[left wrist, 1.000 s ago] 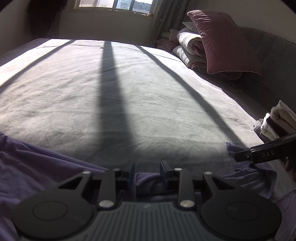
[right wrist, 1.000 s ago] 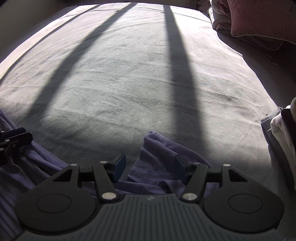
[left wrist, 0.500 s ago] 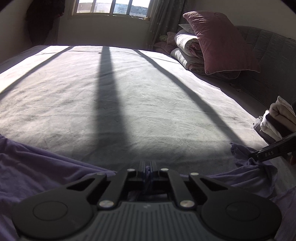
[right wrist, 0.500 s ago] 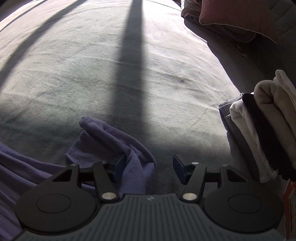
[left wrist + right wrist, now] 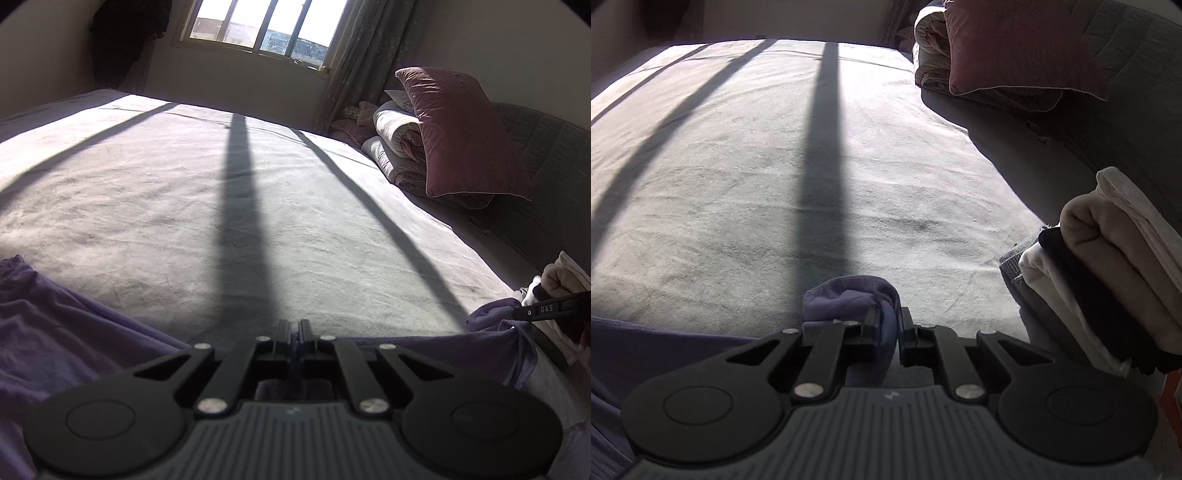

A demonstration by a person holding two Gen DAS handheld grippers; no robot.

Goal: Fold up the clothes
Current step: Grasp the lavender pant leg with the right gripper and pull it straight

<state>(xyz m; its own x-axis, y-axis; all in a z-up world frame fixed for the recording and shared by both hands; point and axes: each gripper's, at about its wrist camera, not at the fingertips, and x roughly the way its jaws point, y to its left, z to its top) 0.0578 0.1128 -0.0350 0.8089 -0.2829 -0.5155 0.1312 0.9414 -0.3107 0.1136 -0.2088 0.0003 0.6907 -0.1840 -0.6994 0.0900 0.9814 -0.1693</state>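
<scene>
A purple garment [image 5: 74,350] lies crumpled along the near edge of the grey bed [image 5: 184,203]. My left gripper [image 5: 295,326] is shut on a thin fold of its edge, and the cloth runs off to both sides. At the far right of the left wrist view, the right gripper [image 5: 546,308] holds a bunched corner. In the right wrist view my right gripper [image 5: 888,317] is closing its jaws, with a purple garment [image 5: 846,299] corner pinched between the pads and bulging out in front.
A stack of folded clothes [image 5: 1108,258] in cream, black and white sits on the bed just right of my right gripper. A maroon pillow [image 5: 461,133] and rolled quilts [image 5: 395,136] lean on the grey headboard. The window throws shadow bars over the sheet.
Both grippers went from open to closed on the purple cloth, the left first. The right one shifted right toward the folded stack and lifted the corner slightly.
</scene>
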